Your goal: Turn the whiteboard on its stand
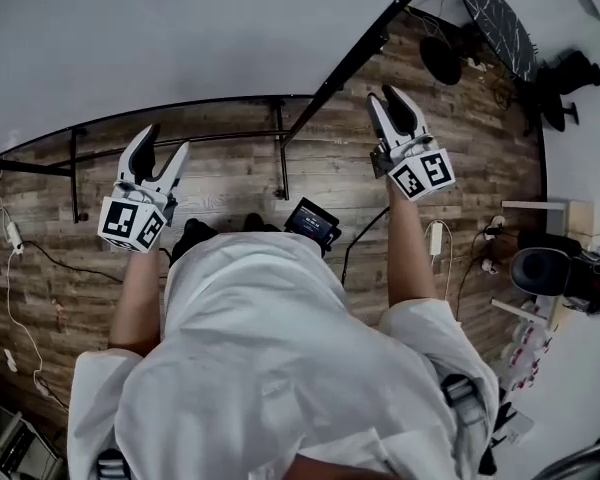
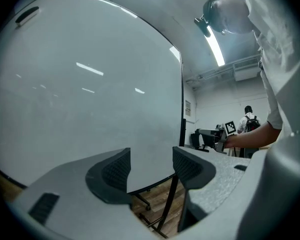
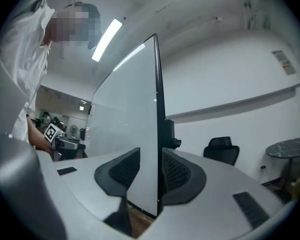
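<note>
The whiteboard (image 1: 180, 28) fills the upper left of the head view, its black frame curving along the bottom and right edges above its black stand (image 1: 280, 153). My right gripper (image 1: 385, 96) is at the board's right edge. In the right gripper view the board's edge (image 3: 159, 109) runs between the two pads, and my right gripper (image 3: 151, 156) is shut on it. My left gripper (image 1: 166, 143) is open at the board's lower edge. The left gripper view faces the board (image 2: 90, 84), with the stand's legs (image 2: 167, 209) below and nothing between the pads of my left gripper (image 2: 151, 156).
Wooden floor (image 1: 230, 183) lies under the stand. White cables (image 1: 20, 258) trail at the left. A round marble table (image 1: 495, 13) and a black chair (image 3: 220, 151) stand beyond the board's right edge. Shelves and gear (image 1: 570, 268) crowd the right. A person (image 2: 249, 121) stands far off.
</note>
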A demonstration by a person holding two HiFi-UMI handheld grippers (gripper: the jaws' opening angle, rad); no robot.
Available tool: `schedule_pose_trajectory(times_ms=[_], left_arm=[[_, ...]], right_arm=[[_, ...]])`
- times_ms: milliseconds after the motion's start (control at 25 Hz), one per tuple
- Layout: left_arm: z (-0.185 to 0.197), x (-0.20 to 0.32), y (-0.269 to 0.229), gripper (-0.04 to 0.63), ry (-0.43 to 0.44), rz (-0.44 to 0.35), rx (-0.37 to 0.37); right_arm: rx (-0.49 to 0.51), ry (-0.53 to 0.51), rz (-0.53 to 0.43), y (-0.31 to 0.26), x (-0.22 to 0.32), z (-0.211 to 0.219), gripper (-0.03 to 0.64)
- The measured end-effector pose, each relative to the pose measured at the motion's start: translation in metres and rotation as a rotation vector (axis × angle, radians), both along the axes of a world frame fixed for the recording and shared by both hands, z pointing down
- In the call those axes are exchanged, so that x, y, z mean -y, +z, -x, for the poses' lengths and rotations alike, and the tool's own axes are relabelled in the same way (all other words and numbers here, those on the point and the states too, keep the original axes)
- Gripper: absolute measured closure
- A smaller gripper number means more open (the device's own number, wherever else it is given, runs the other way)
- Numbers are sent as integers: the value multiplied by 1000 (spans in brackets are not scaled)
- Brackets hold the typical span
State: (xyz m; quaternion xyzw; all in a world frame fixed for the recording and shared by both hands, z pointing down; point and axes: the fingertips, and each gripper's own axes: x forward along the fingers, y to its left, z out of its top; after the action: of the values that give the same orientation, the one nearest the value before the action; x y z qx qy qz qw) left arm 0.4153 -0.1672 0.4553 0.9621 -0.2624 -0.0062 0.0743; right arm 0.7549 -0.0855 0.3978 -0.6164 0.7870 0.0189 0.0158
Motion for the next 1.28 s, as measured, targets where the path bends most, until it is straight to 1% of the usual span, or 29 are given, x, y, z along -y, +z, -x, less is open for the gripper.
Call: schedule_pose_trajectory(times_ms=[120,160,280,360,440,560,680,760,840,960,1080,1280], left_arm=[[2,12,-3,325,61,-7,-15],[6,16,-3,325,83,-8,-21],[23,26,-6,327,157,-13,-36],[38,34,-7,328,206,-21,-38],[57,41,-6,343,251,-22,-33],[89,47,0,420,314,-11,-29],[112,49,12,533,374,-6,-26],[124,45,21,577,400,-9,-20],[132,41,28,589,419,2,-20],[151,26,39,589,438,23,-12],[171,3,39,589,456,8,-14],[195,-54,16,589,485,-30,-32]], right_arm=[[-29,148,-21,-5,-11,24,529],[-32,186,-28,-6,-15,35,561],[-26,266,-21,-6,-24,75,615],[-38,322,13,0,-27,106,620],[-42,390,47,10,-29,140,620],[-38,463,54,19,-39,191,620],[-73,474,40,23,-51,233,618],[-88,472,46,28,-63,255,618],[-83,506,54,34,-79,269,620],[-68,559,51,40,-107,295,620],[-71,573,50,43,-136,328,620],[-89,574,56,43,-183,378,620]])
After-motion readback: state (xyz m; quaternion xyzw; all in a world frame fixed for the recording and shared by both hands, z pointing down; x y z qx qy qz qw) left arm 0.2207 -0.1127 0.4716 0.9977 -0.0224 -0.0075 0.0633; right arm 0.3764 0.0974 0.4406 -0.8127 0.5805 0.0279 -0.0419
